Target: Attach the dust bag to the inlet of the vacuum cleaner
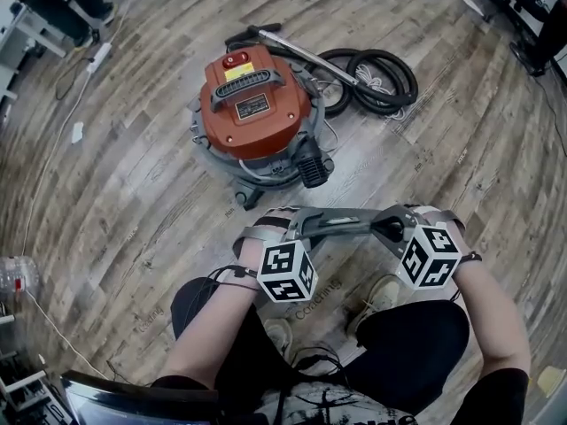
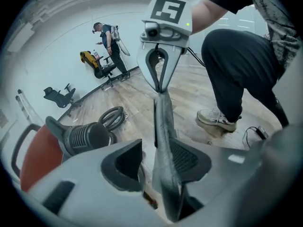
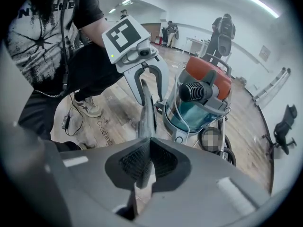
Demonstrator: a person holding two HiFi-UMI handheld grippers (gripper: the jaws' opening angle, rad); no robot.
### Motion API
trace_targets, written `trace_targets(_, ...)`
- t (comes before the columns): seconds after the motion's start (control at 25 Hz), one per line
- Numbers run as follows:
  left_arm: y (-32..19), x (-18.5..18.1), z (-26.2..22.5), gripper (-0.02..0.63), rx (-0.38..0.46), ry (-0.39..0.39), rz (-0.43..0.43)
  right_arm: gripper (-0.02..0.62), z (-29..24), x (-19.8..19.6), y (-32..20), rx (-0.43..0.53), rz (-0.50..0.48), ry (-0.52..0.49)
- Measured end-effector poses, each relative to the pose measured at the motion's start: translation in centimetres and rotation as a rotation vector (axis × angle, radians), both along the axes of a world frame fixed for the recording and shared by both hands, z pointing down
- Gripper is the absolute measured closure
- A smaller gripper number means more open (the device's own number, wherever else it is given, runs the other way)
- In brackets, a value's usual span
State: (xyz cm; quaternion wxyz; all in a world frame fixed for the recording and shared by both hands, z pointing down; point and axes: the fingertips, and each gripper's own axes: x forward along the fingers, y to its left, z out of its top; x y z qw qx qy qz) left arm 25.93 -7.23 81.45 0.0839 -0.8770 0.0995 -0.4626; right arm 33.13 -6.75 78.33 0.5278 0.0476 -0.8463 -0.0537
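Grey dust bag [image 1: 341, 222] (aloft), orange vacuum [image 1: 257, 109] upright

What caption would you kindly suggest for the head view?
Grey dust bag between open left gripper and shut right gripper, before the orange vacuum cleaner.

Wood-plank floor [image 1: 133, 175] laid throughout, white wall [image 2: 47, 46] seen at left, 2 office chairs [image 2: 57, 96] parked against it, ceiling strip lights [image 3: 258, 4] lit at upper right
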Motion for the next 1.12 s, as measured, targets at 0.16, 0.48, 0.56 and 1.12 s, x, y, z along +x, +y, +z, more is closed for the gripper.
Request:
trace_targets(0.16, 0.7, 0.0, 0.0, 0.560, 0.010, 0.009, 0.027, 0.586, -0.4, -0.3, 0.2, 0.011, -0.012, -0.001)
trace_targets(0.48, 0.5, -1.2, -0.6, 0.577, -0.021, 0.012, -0.015, 0.458, -1.2, -1.5, 0.0, -0.011, -0.014, -0.021)
trace_targets(0.56, 0.1, -1.4, -1.1, 0.577, -0.023, 0.014, -0.028, 0.392, -1.8, -2.3, -0.3, 0.002, -0.014, -0.025)
trace_targets(1.12, -4.2, -2.8, -8.8, 0.577, 0.051, 0.065, -0.105, 0.565, -6.0, -6.3, -6.0, 0.248, -0.074, 0.059)
